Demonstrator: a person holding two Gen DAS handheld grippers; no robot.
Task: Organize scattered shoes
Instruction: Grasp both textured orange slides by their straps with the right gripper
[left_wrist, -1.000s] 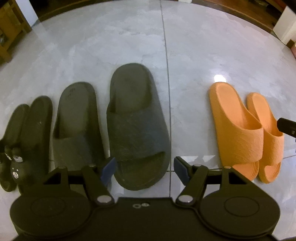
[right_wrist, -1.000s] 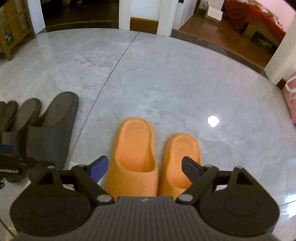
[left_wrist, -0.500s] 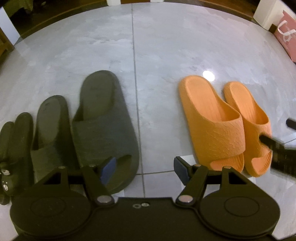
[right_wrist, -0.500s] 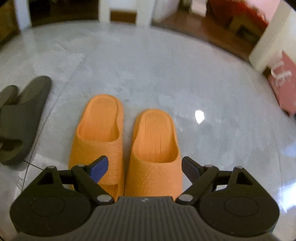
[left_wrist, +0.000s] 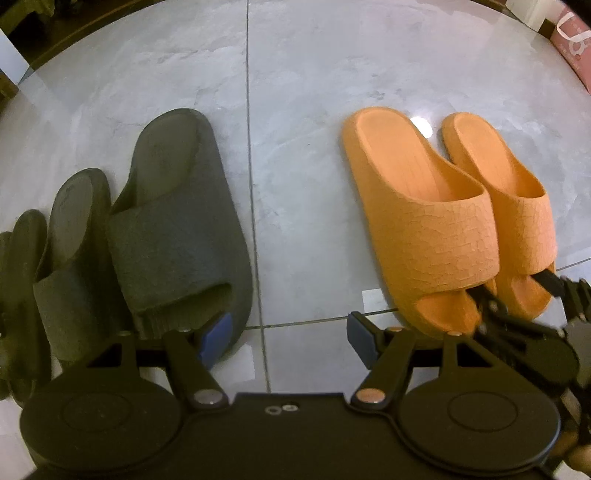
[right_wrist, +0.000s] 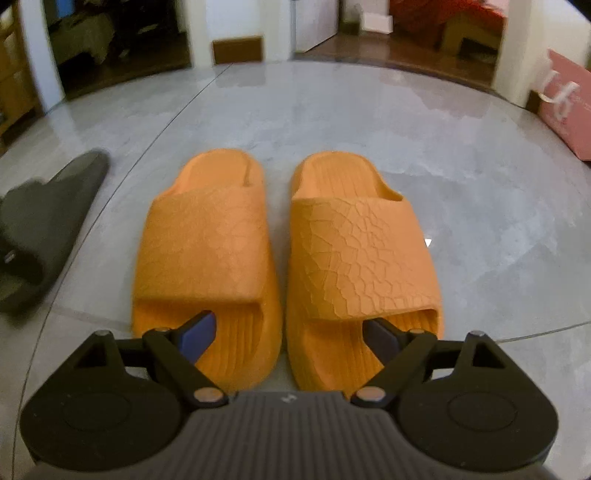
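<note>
Two orange slides (right_wrist: 207, 236) (right_wrist: 362, 247) lie side by side on the grey tile floor, toes toward me. My right gripper (right_wrist: 288, 330) is low at their toe ends. Its jaws are opening, one fingertip (right_wrist: 201, 328) in each toe opening, the slides' inner edges between them and no pad pressing. In the left wrist view the same pair (left_wrist: 424, 221) is at the right, with the right gripper (left_wrist: 517, 306) at its toes. My left gripper (left_wrist: 288, 334) is open over bare floor, between the orange pair and a dark grey slide (left_wrist: 177, 236). Its mate (left_wrist: 70, 251) lies further left.
Dark shoes (left_wrist: 18, 280) lie at the far left beside the grey pair. A pink box (right_wrist: 565, 107) stands at the right edge of the floor. Doorways, white posts and wooden furniture (right_wrist: 14, 81) line the far side. Open tile stretches beyond the slides.
My right gripper has sunk and closed in on the orange pair, its fingertips now at the toe openings. My left gripper has shifted right, from over the grey slide's toe to the gap beside it.
</note>
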